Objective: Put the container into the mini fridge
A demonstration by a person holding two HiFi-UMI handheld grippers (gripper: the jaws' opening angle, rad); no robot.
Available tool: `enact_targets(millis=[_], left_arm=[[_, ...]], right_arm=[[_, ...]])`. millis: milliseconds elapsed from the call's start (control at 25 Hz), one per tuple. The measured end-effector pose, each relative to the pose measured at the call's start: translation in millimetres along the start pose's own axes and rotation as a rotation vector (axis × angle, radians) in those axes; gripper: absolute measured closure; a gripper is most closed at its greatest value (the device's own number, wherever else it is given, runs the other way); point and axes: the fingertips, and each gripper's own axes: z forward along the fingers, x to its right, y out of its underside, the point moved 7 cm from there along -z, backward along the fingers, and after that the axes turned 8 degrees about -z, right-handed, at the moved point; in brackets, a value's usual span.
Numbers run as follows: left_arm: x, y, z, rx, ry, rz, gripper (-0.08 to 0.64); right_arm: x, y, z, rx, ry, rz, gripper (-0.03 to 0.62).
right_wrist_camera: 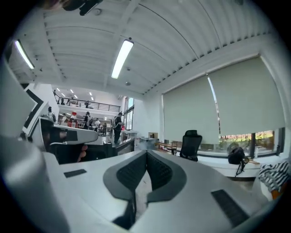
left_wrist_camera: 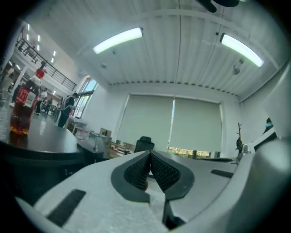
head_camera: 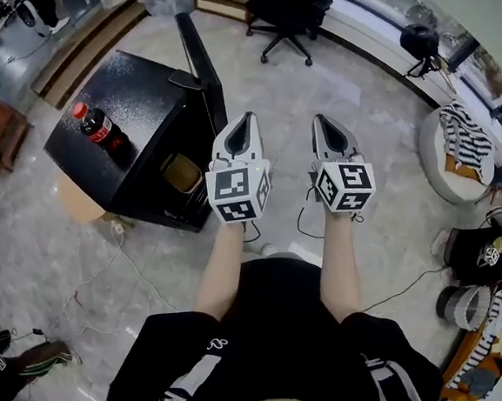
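Marble floor [head_camera: 45, 239], grey-veined. Black fridge [head_camera: 137, 92] at left, door [head_camera: 196, 56] open, container [head_camera: 181, 172] inside, bottle [head_camera: 101, 134] on top. Left gripper [head_camera: 246, 121] and right gripper [head_camera: 321, 121] side by side, level, beside fridge.
Left gripper view: jaws together, nothing held; pale blinds [left_wrist_camera: 173, 123] ahead.
Right gripper view: jaws closed, empty; chair [right_wrist_camera: 191, 144], ribbed ceiling [right_wrist_camera: 159, 36].

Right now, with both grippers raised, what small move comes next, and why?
Probably bring the left gripper toward the open door and push it shut. A yellowish container already seems to sit inside the mini fridge, and both it and the right gripper are shut on nothing.
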Motion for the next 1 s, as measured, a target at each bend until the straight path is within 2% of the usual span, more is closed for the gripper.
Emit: enact_targets(millis=[200, 440, 560, 720, 1000], left_arm=[[36, -14, 18, 0.016, 0.088, 0.069, 0.555], [66, -24, 30, 0.023, 0.176, 0.118, 0.555], [78, -25, 38, 0.032, 0.193, 0.13, 0.555], [86, -24, 40, 0.026, 0.184, 0.199, 0.555], [88, -21, 51, 0.025, 0.183, 0.213, 0.555]], right_arm=[[29, -21, -20, 0.056, 0.078, -0.006, 0.581], [44, -38, -26, 0.09, 0.097, -0.033, 0.58], [55, -42, -28, 0.096, 0.112, -0.051, 0.58], [59, -44, -29, 0.096, 0.117, -0.053, 0.58], [71, -42, -16, 0.107, 0.11, -0.045, 0.58]])
